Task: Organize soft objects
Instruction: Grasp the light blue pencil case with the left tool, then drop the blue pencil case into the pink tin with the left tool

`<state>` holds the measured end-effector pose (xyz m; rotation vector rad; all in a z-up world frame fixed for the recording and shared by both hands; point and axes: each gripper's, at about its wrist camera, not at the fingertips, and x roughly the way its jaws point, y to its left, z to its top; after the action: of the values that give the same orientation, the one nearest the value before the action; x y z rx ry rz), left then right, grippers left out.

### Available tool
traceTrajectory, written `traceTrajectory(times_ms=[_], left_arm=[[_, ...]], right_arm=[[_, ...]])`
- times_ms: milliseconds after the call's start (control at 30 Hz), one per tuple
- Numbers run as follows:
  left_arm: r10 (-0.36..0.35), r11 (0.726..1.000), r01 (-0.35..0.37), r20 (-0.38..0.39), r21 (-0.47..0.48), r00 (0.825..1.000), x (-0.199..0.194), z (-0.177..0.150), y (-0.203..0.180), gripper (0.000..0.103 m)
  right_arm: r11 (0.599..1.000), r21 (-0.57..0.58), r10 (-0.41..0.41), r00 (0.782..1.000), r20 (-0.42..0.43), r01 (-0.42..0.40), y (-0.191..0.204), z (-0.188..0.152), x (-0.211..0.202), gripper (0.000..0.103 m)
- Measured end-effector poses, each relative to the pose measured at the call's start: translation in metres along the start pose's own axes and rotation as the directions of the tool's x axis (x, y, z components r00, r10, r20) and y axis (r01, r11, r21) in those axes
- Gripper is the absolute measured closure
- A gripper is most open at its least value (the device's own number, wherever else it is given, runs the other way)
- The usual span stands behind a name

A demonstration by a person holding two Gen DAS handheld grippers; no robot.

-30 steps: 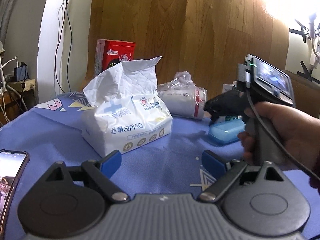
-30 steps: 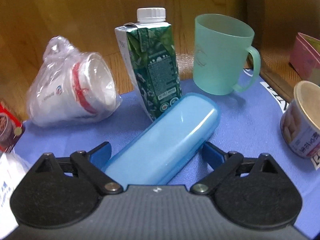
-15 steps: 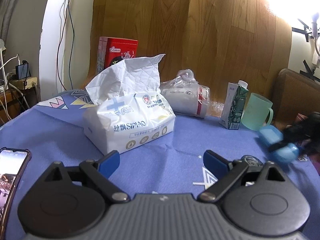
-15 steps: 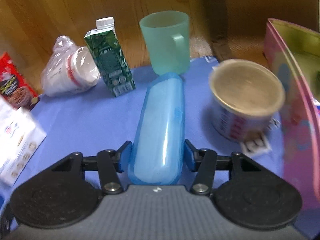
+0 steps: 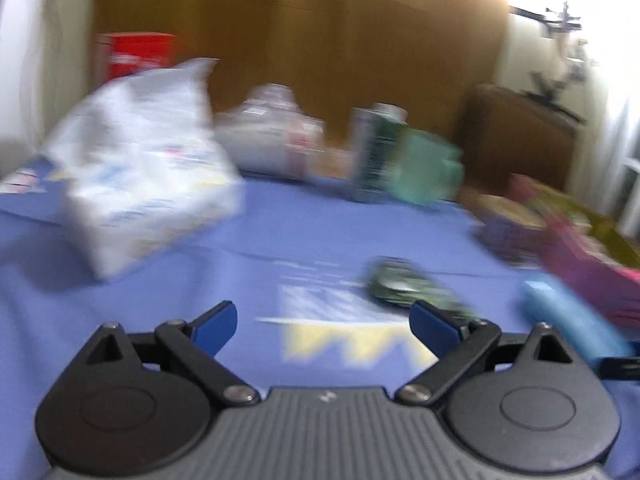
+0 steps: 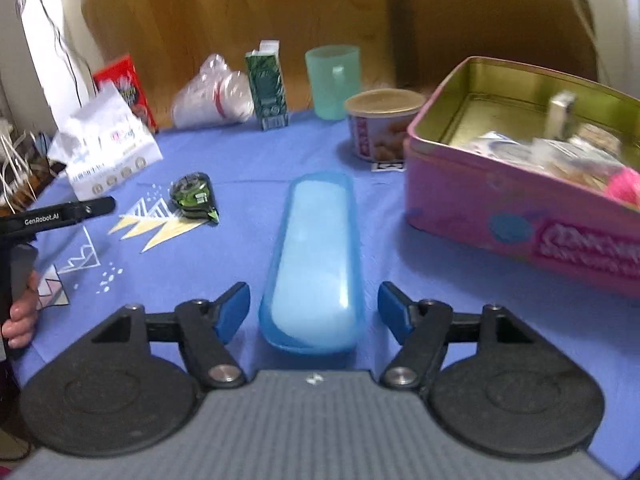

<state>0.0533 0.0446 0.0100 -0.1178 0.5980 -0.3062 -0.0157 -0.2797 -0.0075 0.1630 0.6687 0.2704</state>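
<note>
On the blue patterned tablecloth [image 6: 224, 264], my right gripper [image 6: 314, 312] is letting go: jaws just opening, clear of the translucent blue oblong plastic case [image 6: 316, 256], now lying beside the pink metal tin [image 6: 500, 216] (hardly soft). My left gripper [image 5: 322, 326] is hanging wide, empty.

Counting on the tabletop [image 6: 248, 272]: one blue case [image 6: 316, 256], one tissue pack [image 6: 108, 148], one carton [image 6: 267, 84], one green cup [image 6: 334, 80], one pink tin [image 6: 500, 208], one round tub [image 6: 380, 128], one tape dispenser [image 6: 194, 196], one red box [image 6: 124, 88], one bagged roll [image 6: 212, 96].

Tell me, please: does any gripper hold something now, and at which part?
Nothing is held. The right gripper has just been opening; the blue case lies between its pads, untouched. The left gripper is open and empty.
</note>
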Motion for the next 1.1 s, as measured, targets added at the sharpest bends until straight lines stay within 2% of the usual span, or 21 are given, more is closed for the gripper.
traceTrajectory(times_ms=[100, 167, 267, 367, 467, 500, 533, 567, 600, 733, 833, 967, 1000, 1033, 1100], left_arm=[[-0.116, 0.993, 0.117, -0.044, 0.025, 0.992, 0.001, 0.007, -0.039, 0.007], [-0.208, 0.977, 0.210, -0.103, 0.016, 0.973, 0.008, 0.013, -0.063, 0.007], [-0.296, 0.953, 0.302, -0.183, 0.009, 0.938, 0.025, 0.018, -0.098, 0.007], [-0.341, 0.936, 0.353, -0.256, -0.002, 0.904, 0.045, 0.018, -0.131, 0.007], [-0.330, 0.940, 0.342, -0.308, -0.016, 0.892, 0.069, 0.014, -0.151, 0.007], [-0.338, 0.937, 0.347, -0.329, -0.034, 0.882, 0.076, 0.011, -0.153, 0.008], [-0.340, 0.937, 0.347, -0.313, -0.036, 0.887, 0.078, 0.009, -0.154, 0.010], [-0.350, 0.933, 0.359, -0.306, -0.028, 0.885, 0.078, 0.008, -0.156, 0.025], [-0.363, 0.928, 0.372, -0.309, -0.034, 0.879, 0.077, 0.008, -0.157, 0.026], [-0.364, 0.927, 0.376, -0.255, -0.003, 0.896, 0.059, 0.020, -0.166, 0.026], [-0.376, 0.913, 0.397, -0.181, 0.093, 0.909, 0.041, 0.037, -0.189, 0.026], [-0.406, 0.880, 0.431, -0.155, 0.200, 0.901, 0.046, 0.062, -0.234, 0.025], [-0.409, 0.875, 0.433, -0.148, 0.218, 0.901, 0.050, 0.065, -0.245, 0.020], [-0.404, 0.873, 0.426, -0.137, 0.238, 0.904, 0.055, 0.069, -0.254, 0.017], [-0.358, 0.890, 0.371, -0.100, 0.266, 0.929, 0.062, 0.071, -0.266, 0.014]], right_arm=[[1.000, -0.013, -0.002, 0.999, 0.053, 0.003, 0.003, -0.003, -0.004, 0.026], [0.999, -0.044, -0.002, 0.997, 0.077, 0.005, 0.006, -0.005, -0.007, 0.026], [0.995, -0.098, 0.005, 0.995, 0.101, 0.005, 0.007, -0.009, -0.013, 0.026], [0.991, -0.131, -0.018, 0.994, 0.112, 0.033, 0.005, -0.013, -0.011, 0.026], [0.993, -0.117, -0.010, 0.996, 0.091, 0.021, 0.001, -0.014, -0.002, 0.027], [0.993, -0.114, 0.000, 0.997, 0.077, 0.009, 0.001, -0.015, 0.002, 0.034], [0.993, -0.115, 0.008, 0.998, 0.060, -0.002, 0.001, -0.015, 0.006, 0.047], [0.992, -0.125, 0.008, 0.998, 0.065, 0.000, 0.002, -0.017, 0.008, 0.047], [0.991, -0.134, 0.009, 0.997, 0.071, 0.001, 0.004, -0.018, 0.008, 0.048], [0.994, -0.110, 0.019, 0.988, 0.155, -0.002, 0.003, -0.018, -0.001, 0.048], [0.995, -0.101, 0.003, 0.966, 0.260, 0.024, 0.001, -0.013, -0.017, 0.048], [0.993, -0.057, -0.079, 0.925, 0.373, 0.107, -0.012, 0.005, -0.032, 0.048], [0.991, -0.036, -0.106, 0.917, 0.383, 0.130, -0.018, 0.012, -0.033, 0.048], [0.989, -0.009, -0.131, 0.911, 0.391, 0.146, -0.024, 0.019, -0.031, 0.048], [0.983, 0.049, -0.181, 0.895, 0.408, 0.177, -0.040, 0.034, -0.023, 0.048]])
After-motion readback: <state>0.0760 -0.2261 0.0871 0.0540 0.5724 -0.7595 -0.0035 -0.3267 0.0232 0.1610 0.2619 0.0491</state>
